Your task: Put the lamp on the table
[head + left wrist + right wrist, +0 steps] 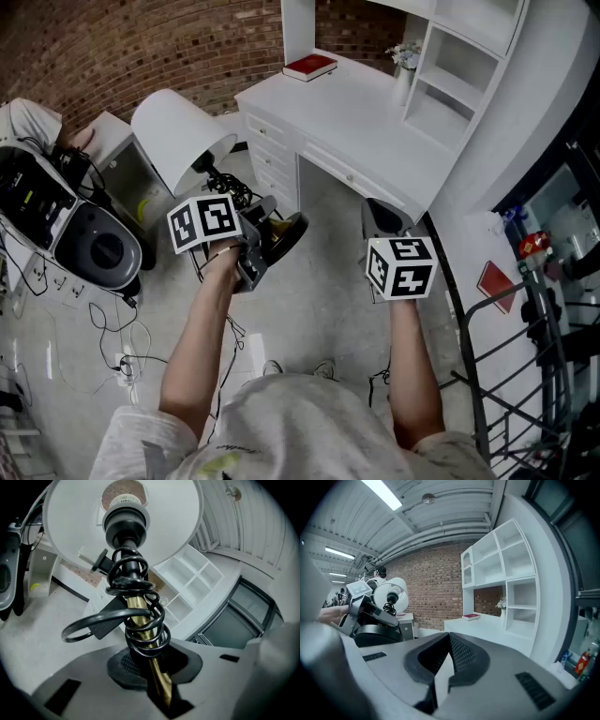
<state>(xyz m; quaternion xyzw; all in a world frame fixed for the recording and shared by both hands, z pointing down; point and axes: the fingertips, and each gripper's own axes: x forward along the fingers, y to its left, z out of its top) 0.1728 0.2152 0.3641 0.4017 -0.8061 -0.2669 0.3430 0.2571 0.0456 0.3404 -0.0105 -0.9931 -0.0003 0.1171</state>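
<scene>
Lamp (183, 131) is being carried: the left gripper (157, 667) has its jaws pressed on the brass stem (140, 616), and the lamp hangs tilted over the floor, well apart from the white desk (347, 103). The right gripper (443, 667) is closed on nothing. Next, I think, it must clear the desk's front edge and come upright. The bare top beside the red book (309, 67) gives room, but the shelf unit stands close.

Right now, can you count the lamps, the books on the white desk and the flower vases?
Lamp: 1
Red book on the white desk: 1
Flower vase: 1
Total: 3
</scene>
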